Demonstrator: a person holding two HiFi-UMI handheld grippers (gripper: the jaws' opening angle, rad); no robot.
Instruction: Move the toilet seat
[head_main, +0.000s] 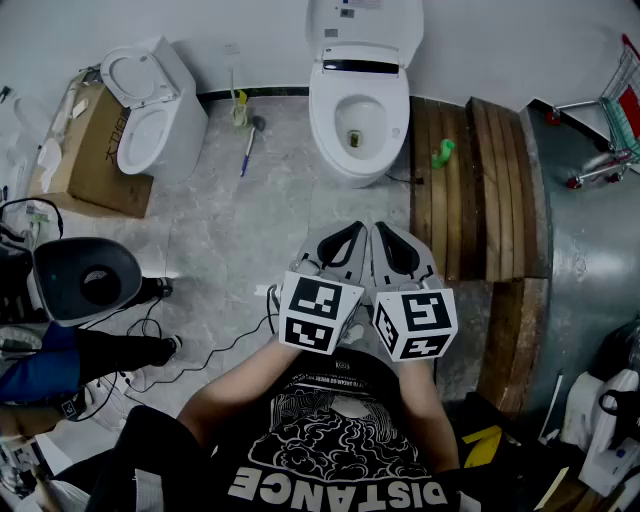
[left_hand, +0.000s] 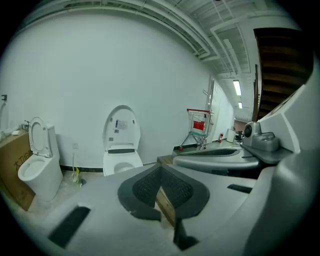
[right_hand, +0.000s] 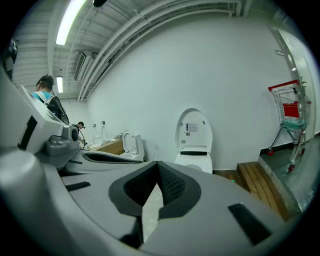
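A white toilet (head_main: 352, 125) stands against the far wall, its seat and lid (head_main: 362, 28) raised upright against the wall; the bowl is exposed. It also shows in the left gripper view as the toilet (left_hand: 121, 145) and in the right gripper view as the toilet (right_hand: 194, 145). My left gripper (head_main: 343, 243) and right gripper (head_main: 391, 243) are held side by side near my chest, well short of the toilet. Both are shut with nothing between the pads, as the left gripper (left_hand: 160, 186) and right gripper (right_hand: 158, 186) show.
A second toilet (head_main: 150, 110) with raised seat stands at the left beside a cardboard box (head_main: 92, 155). A toilet brush (head_main: 240, 110) leans by the wall. Wooden planks (head_main: 480, 190) lie right of the toilet, a red shopping cart (head_main: 610, 120) farther right. Cables trail on the floor.
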